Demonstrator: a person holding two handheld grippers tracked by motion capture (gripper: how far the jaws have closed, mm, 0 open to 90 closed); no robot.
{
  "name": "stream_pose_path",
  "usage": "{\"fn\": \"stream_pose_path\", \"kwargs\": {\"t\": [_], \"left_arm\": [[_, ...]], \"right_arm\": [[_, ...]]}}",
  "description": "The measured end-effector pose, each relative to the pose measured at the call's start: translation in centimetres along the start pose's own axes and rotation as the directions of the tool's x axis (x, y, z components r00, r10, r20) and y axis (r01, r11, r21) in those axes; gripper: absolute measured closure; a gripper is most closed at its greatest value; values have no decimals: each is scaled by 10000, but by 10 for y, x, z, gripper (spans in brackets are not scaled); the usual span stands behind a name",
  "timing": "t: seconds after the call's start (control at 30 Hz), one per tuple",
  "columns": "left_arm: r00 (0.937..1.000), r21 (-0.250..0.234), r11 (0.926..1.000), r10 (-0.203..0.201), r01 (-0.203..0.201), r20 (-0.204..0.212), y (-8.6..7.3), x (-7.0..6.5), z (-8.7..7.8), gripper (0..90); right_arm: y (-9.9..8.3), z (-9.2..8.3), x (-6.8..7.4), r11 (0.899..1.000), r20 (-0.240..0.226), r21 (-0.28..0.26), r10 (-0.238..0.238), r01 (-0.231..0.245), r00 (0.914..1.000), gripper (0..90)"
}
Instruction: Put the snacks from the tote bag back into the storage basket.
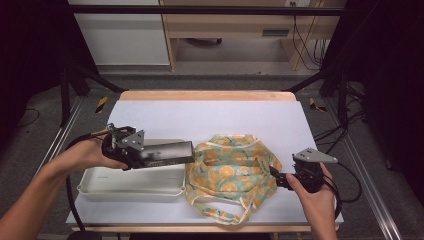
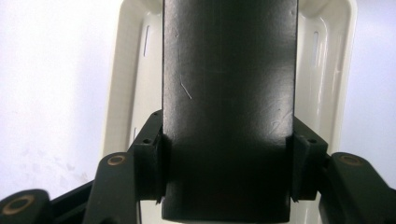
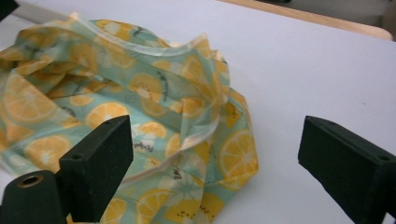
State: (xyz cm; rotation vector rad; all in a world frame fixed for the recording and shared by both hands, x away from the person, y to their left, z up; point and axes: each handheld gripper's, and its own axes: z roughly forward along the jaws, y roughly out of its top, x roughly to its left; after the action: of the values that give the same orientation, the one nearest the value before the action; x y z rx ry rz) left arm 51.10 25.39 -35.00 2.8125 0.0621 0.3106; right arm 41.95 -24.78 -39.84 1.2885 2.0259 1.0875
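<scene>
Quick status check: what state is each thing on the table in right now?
Long black rectangular box: clamped in left claw, held level above tray.
White plastic tray: flat on table, nothing visible inside.
Orange-slice-print fabric bag: crumpled, mouth open, ungripped.
Right claw: open, beside bag's edge.

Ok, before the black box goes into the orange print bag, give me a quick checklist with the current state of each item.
1. Left claw clamped on the black box: ok, both pads press its sides.
2. Box lifted above the white tray: ok.
3. Right claw open: ok, nothing between its jaws.
4. Right claw gripping the bag rim: not ok, the pads are off the fabric.
5. Bag mouth open wide enough: cannot tell, the fabric is slumped and folded.
6. Path from box to bag unobstructed: ok.
</scene>
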Motion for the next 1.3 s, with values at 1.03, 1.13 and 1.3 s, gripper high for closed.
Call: {"fn": "stream_pose_path", "kwargs": {"t": [1.03, 1.13, 1.3], "left_arm": [[9994, 100, 9999, 24, -28, 355, -36, -14, 19, 432], [9988, 67, 9999, 118, -121, 474, -38, -17, 24, 432], [9983, -47, 10000, -1, 4, 591, -44, -18, 27, 432]], "right_arm": [[-60, 15, -25, 9877, 1130, -54, 1561, -1565, 9813, 103], [-61, 15, -26, 9867, 1169, -68, 1622, -1625, 9798, 103], [-61, 16, -26, 9863, 1170, -63, 1642, -1646, 9795, 106]]}}
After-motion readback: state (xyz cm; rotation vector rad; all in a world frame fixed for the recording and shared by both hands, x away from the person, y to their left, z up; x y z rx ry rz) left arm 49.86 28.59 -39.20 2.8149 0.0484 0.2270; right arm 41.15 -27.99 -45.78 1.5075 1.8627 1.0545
